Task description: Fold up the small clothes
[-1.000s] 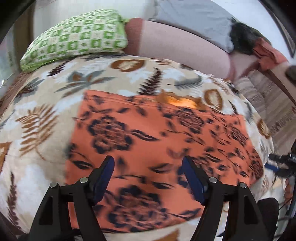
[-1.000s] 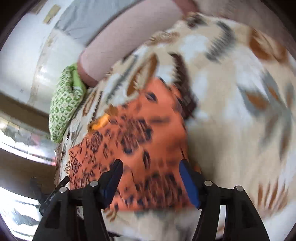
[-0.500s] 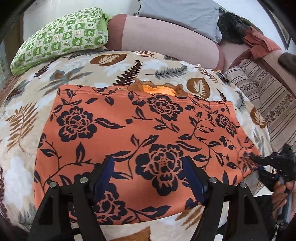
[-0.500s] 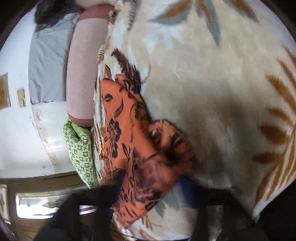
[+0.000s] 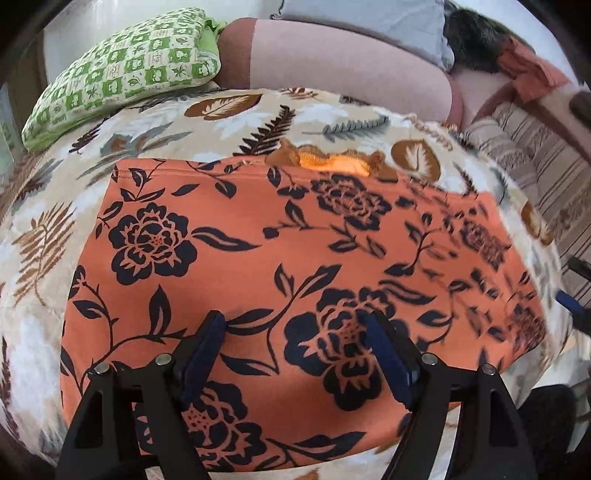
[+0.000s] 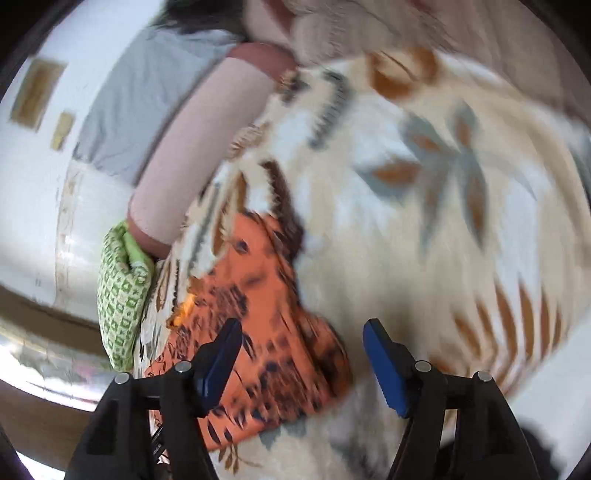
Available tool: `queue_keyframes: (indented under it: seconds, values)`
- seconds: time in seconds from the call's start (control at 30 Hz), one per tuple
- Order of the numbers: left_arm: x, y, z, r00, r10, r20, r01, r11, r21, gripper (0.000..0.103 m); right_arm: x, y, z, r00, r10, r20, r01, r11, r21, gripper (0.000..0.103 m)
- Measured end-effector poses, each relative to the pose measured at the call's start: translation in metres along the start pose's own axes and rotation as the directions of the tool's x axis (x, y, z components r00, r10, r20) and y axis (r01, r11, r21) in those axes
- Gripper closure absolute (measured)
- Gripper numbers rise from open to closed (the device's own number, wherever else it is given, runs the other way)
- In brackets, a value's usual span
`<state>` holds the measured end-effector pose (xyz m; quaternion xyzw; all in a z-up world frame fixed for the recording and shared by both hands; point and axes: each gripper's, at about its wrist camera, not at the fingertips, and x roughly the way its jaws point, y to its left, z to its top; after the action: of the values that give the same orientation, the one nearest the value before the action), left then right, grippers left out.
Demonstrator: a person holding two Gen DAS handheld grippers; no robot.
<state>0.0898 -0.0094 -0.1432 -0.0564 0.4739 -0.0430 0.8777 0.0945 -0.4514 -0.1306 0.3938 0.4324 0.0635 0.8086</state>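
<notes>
An orange cloth (image 5: 258,258) with dark flower prints lies spread flat on a leaf-patterned blanket (image 5: 55,177); a frilly orange trim (image 5: 332,162) shows at its far edge. My left gripper (image 5: 293,321) hovers over the cloth's near part. Its jaws are opening and stand wide, with only flat fabric below them. In the blurred right wrist view, my right gripper (image 6: 302,326) hangs over the cloth's (image 6: 266,295) right end. Its jaws are opening too, and the pads press on nothing. One of its blue pads (image 5: 567,297) shows at the right edge of the left wrist view.
A green checkered pillow (image 5: 122,70) lies at the back left, a pink bolster (image 5: 332,55) behind the blanket and a grey pillow (image 5: 362,14) above it. Striped fabric (image 5: 524,155) and a reddish cloth (image 5: 532,70) lie at the back right.
Half a second ago the right gripper looked shut at the bunched cloth end; now it stands open and the end lies down. The left gripper has drawn nearer to the cloth.
</notes>
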Motion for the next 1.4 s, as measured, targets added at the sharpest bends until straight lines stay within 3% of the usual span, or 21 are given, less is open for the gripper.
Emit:
queue_keyframes:
  seconds: [0.07, 0.17, 0.23, 0.3, 0.37, 0.4, 0.43, 0.53, 0.57, 0.6, 0.67, 0.73, 0.8, 0.9, 1.0, 1.07, 1.1, 1.17, 1.2, 1.27, 1.4]
  values:
    - [0.001, -0.001, -0.001, 1.000, 0.001, 0.003, -0.001, 1.000, 0.011, 0.023, 0.028, 0.015, 0.028, 0.995, 0.060, -0.076, -0.064, 0.997, -0.041, 0.031]
    - [0.008, -0.001, -0.006, 1.000, 0.026, -0.001, -0.025, 0.999, 0.044, 0.023, 0.072, 0.030, 0.055, 0.990, 0.028, -0.137, -0.046, 0.991, -0.130, 0.031]
    - [0.009, -0.001, -0.007, 1.000, 0.020, 0.013, -0.021, 0.998, 0.058, 0.021, 0.109, 0.031, 0.070, 0.971, 0.030, -0.236, -0.065, 0.988, -0.142, 0.031]
    - [0.010, -0.001, -0.007, 1.000, 0.016, 0.015, -0.017, 0.997, 0.071, 0.020, 0.133, 0.030, 0.079, 0.972, -0.007, -0.234, -0.033, 0.986, -0.166, 0.031]
    - [0.012, 0.000, -0.007, 1.000, 0.007, 0.016, -0.008, 0.997, 0.079, 0.019, 0.144, 0.025, 0.083, 0.967, 0.010, -0.254, -0.051, 0.987, -0.152, 0.032]
    - [0.013, 0.001, -0.007, 1.000, 0.004, 0.018, -0.006, 0.997, 0.082, 0.019, 0.147, 0.027, 0.084, 0.967, 0.038, -0.254, -0.078, 0.986, -0.149, 0.054]
    - [0.013, 0.002, -0.007, 1.000, 0.000, 0.023, -0.002, 0.996, 0.086, 0.019, 0.146, 0.033, 0.084, 0.964, 0.037, -0.262, -0.084, 0.982, -0.167, 0.091]
    - [0.015, 0.003, -0.008, 0.999, -0.007, 0.034, 0.004, 0.996, 0.091, 0.018, 0.138, 0.038, 0.082, 0.982, 0.006, -0.190, -0.046, 0.977, -0.208, 0.091]
    - [0.016, 0.003, -0.008, 0.999, -0.008, 0.036, 0.005, 0.996, 0.089, 0.017, 0.149, 0.029, 0.081, 0.979, -0.029, -0.204, -0.008, 0.983, -0.181, 0.091]
    - [0.017, 0.002, -0.008, 0.999, -0.004, 0.037, 0.001, 0.996, 0.088, 0.017, 0.162, 0.015, 0.079, 0.973, -0.054, -0.225, 0.023, 0.990, -0.138, 0.088]
    - [0.016, 0.001, -0.006, 1.000, 0.005, 0.030, -0.007, 0.996, 0.087, 0.017, 0.154, 0.017, 0.080, 0.982, -0.006, -0.190, -0.014, 0.994, -0.106, 0.082]
    - [0.014, 0.004, -0.005, 1.000, -0.005, 0.021, 0.004, 0.998, 0.064, 0.017, 0.133, 0.029, 0.079, 0.989, -0.056, -0.134, 0.034, 0.987, -0.160, 0.067]
    - [0.011, 0.006, -0.004, 1.000, -0.009, 0.019, 0.008, 0.999, 0.049, 0.017, 0.113, 0.047, 0.075, 0.992, -0.107, -0.071, 0.088, 0.970, -0.226, 0.066]
    - [0.000, 0.011, -0.005, 0.999, -0.023, 0.024, 0.023, 1.000, 0.013, 0.017, 0.071, 0.072, 0.056, 0.998, -0.048, -0.050, 0.030, 0.951, -0.308, 0.065]
    - [-0.019, 0.017, -0.009, 0.998, -0.040, 0.053, 0.041, 0.999, -0.020, 0.017, 0.048, 0.090, 0.022, 0.992, 0.052, -0.112, -0.088, 0.935, -0.343, 0.026]
    - [-0.032, 0.027, -0.014, 0.996, -0.045, 0.075, 0.048, 0.998, -0.043, 0.017, 0.054, 0.091, -0.003, 0.980, 0.096, -0.176, -0.153, 0.924, -0.350, 0.025]
    - [-0.039, 0.035, -0.020, 0.996, -0.048, 0.081, 0.053, 0.996, -0.064, 0.017, 0.068, 0.080, -0.011, 0.975, 0.065, -0.213, -0.133, 0.936, -0.326, 0.025]
    - [-0.041, 0.052, -0.029, 0.998, -0.039, 0.059, 0.045, 0.993, -0.105, 0.017, 0.094, 0.048, -0.016, 0.963, -0.070, -0.261, -0.003, 0.963, -0.268, 0.025]
    - [-0.040, 0.061, -0.034, 0.999, -0.021, 0.033, 0.025, 0.991, -0.130, 0.017, 0.103, 0.034, -0.016, 0.957, -0.073, -0.280, 0.012, 0.977, -0.215, 0.029]
    - [-0.043, 0.082, -0.045, 1.000, -0.006, -0.002, 0.005, 0.980, -0.200, 0.017, 0.089, 0.041, -0.012, 0.971, -0.033, -0.237, -0.012, 0.983, -0.185, 0.030]
    - [-0.065, 0.102, -0.057, 0.999, 0.016, 0.051, -0.003, 0.970, -0.242, 0.017, 0.050, 0.074, -0.012, 0.984, 0.050, -0.171, -0.096, 0.959, -0.266, 0.028]
